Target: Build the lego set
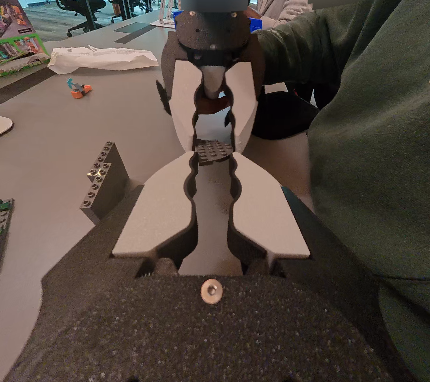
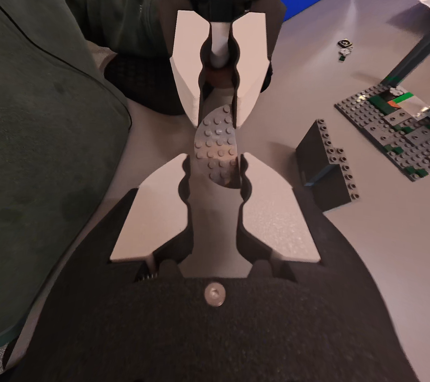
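1. Above the grey counter (image 1: 130,119), the left claw (image 1: 213,156) and the right claw (image 2: 215,161) meet tip to tip, each pointing at the other.
2. Between them is a dark grey studded plate with a rounded edge (image 2: 215,147), its studs turned toward the right wrist camera.
3. In the right wrist view the plate sits between both pairs of fingers at once. The right claw is narrowed around its near end. The left claw, seen opposite, is closed to a slim gap on its far end.
4. In the left wrist view the same plate (image 1: 213,152) shows only as a small studded patch at the fingertips. I cannot tell from either view which claw carries its weight, or how firmly each presses it.
5. A tall dark grey stepped wall piece (image 1: 104,182) stands upright on the counter, well apart from the claws, with studs along its top edge.
6. In the right wrist view that wall piece (image 2: 325,168) stands near a flat grey baseplate (image 2: 372,119) that has green and grey tiles on it.
7. Farther off on the counter lie a small orange and blue figure (image 1: 79,89), a crumpled white paper bag (image 1: 102,59) and, at the left edge, the set's box (image 1: 16,40).
8. An olive green sleeve (image 1: 372,115) fills the right side of the left wrist view.
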Demonstrator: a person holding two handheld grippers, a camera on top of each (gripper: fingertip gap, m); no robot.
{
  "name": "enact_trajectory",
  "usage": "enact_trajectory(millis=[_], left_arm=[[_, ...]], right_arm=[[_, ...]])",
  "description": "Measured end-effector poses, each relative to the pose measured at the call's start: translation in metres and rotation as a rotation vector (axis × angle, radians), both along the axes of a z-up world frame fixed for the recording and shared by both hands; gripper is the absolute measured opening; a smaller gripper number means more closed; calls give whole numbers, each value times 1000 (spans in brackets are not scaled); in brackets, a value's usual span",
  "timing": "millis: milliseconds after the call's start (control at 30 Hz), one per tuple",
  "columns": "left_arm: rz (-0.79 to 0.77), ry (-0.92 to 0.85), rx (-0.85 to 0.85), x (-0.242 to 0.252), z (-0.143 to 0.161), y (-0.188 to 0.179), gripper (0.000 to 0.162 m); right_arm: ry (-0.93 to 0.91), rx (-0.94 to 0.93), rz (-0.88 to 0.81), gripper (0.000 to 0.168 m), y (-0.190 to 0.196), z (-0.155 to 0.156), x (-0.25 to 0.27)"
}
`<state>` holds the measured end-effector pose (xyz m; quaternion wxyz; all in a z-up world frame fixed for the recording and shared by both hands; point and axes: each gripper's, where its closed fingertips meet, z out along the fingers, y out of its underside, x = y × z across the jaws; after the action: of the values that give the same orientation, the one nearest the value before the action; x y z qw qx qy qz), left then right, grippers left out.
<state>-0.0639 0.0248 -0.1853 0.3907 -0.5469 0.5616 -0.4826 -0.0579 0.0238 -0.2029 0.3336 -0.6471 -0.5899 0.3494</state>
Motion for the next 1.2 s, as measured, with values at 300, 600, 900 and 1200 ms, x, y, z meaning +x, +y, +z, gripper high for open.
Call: enact_trajectory(millis=[300,600,900,1200], left_arm=[[26,-19,-13,-5,1,3,26],[13,-9,-23,-5,-2,1,25],[37,-5,-15,-16,-3,13,24],[70,26,2,-30,-13,26,24]], right_arm=[[-29,38,15,33,4,2,-4],[-32,50,16,33,2,0,-3],[-109,66,-38,41,39,20,15],[-512,69,81,44,101,-8,9]])
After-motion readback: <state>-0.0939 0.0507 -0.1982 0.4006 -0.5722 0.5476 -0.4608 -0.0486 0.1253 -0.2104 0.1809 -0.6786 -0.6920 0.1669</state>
